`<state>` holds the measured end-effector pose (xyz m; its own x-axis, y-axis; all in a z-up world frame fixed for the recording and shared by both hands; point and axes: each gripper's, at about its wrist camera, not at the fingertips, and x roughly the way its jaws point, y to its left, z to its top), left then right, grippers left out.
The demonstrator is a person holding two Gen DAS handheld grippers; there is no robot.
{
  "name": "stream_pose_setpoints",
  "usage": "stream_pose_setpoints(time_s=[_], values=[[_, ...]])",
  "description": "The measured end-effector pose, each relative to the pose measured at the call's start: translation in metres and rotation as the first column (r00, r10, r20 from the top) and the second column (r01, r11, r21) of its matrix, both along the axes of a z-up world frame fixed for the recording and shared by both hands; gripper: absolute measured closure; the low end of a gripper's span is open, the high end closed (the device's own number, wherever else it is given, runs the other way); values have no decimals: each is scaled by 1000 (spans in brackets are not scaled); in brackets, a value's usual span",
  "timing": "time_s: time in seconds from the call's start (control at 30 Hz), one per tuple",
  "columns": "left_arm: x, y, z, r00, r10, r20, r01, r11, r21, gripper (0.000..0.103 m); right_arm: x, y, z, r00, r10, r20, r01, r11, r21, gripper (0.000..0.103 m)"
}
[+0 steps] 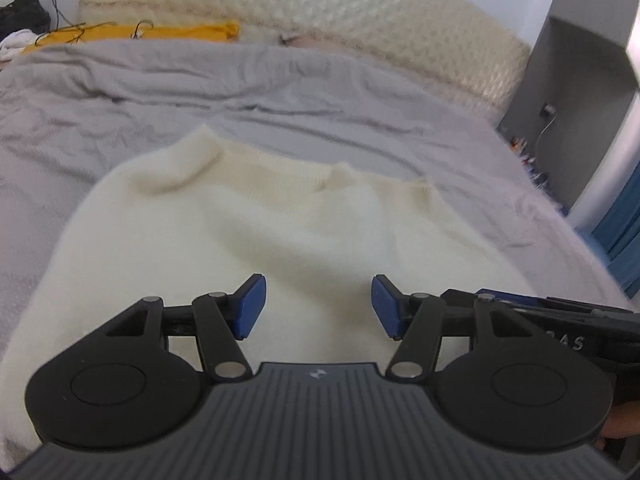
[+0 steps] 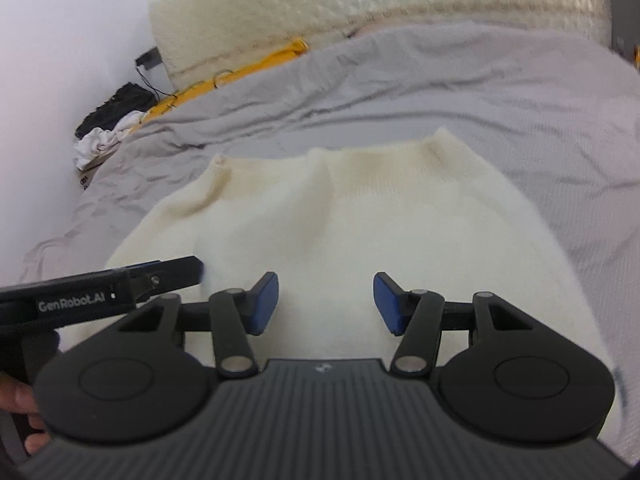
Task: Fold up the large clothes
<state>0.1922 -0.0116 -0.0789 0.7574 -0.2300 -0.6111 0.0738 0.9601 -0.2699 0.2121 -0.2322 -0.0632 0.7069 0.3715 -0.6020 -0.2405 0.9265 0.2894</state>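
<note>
Bed surface: rumpled grey sheet [image 1: 120, 112] across the whole mattress, a cream quilted headboard [image 1: 320, 12] along the far edge at 12 o'clock. Cream knit sweater [image 1: 280, 232] lies spread on the sheet directly ahead of both grippers, its ribbed edge bunched at the far side. Yellow cloth [image 1: 160, 32] with wire hangers sits at 11 o'clock by the headboard; dark and white clothes [image 2: 108, 120] heaped past the bed's corner at 10 o'clock. Left gripper [image 1: 319, 307]: blue pads apart, nothing between them, sweater beneath; whether they touch the knit is hard to say in the blur. Right gripper [image 2: 326, 304]: jaws likewise apart and empty over the sweater. Left view alone shows a grey cabinet [image 1: 576, 120] and blue fabric [image 1: 620, 240] at 3 o'clock. Right view alone shows fingers [image 2: 24, 408] of the person's hand at 8 o'clock.
</note>
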Motion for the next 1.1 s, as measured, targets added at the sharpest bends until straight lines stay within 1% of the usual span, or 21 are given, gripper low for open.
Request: stream_pose_setpoints(time_s=[0.1, 0.17, 0.27, 0.33, 0.47, 0.53, 0.6, 0.63, 0.73, 0.8, 0.87, 0.93, 1.0, 1.1], values=[[13, -3, -17, 997, 19, -71, -15, 998, 62, 39, 12, 1, -19, 998, -6, -62, 6, 1000, 7, 48], [19, -6, -28, 995, 21, -95, -12, 996, 93, 39, 18, 3, -31, 996, -7, -89, 8, 1000, 9, 48], [26, -11, -36, 994, 32, -109, -18, 992, 124, 38, 24, 8, -38, 996, 1, -91, -3, 1000, -15, 48], [28, -12, -38, 993, 41, -108, -27, 992, 125, 38, 25, 10, -39, 996, 4, -90, -6, 1000, -20, 47], [24, -4, -33, 993, 56, -101, -47, 995, 89, 38, 19, 1, -37, 996, -5, -92, 7, 1000, 23, 48], [15, -6, -23, 992, 72, -100, -62, 993, 104, 38, 13, -2, -30, 996, -12, -92, 16, 999, 40, 48], [3, -8, -11, 994, 74, -77, -64, 990, 124, 38, 4, -5, -21, 996, -13, -87, 18, 998, 57, 47], [-4, -8, -5, 994, 79, -72, -70, 990, 121, 38, -2, -6, -17, 997, -9, -81, 14, 998, 65, 47], [-26, -5, 7, 992, 103, -72, -96, 991, 89, 38, -21, -11, -3, 998, -11, -66, 17, 996, 84, 47], [-42, -3, 13, 991, 116, -67, -111, 991, 75, 38, -35, -18, 3, 998, -17, -67, 26, 992, 127, 47], [-58, 1, 16, 988, 132, -77, -129, 991, 47, 38, -49, -23, 6, 997, -4, -77, 18, 984, 175, 47], [-73, 7, 15, 984, 152, -94, -153, 988, -3, 38, -59, -27, 6, 995, 1, -104, 20, 978, 205, 47], [-86, 15, 12, 979, 166, -117, -173, 983, -56, 38, -66, -30, 2, 988, 5, -153, 34, 967, 254, 47], [-98, 20, 10, 975, 181, -130, -192, 978, -80, 38, -73, -35, -11, 969, 17, -246, 74, 932, 355, 46]])
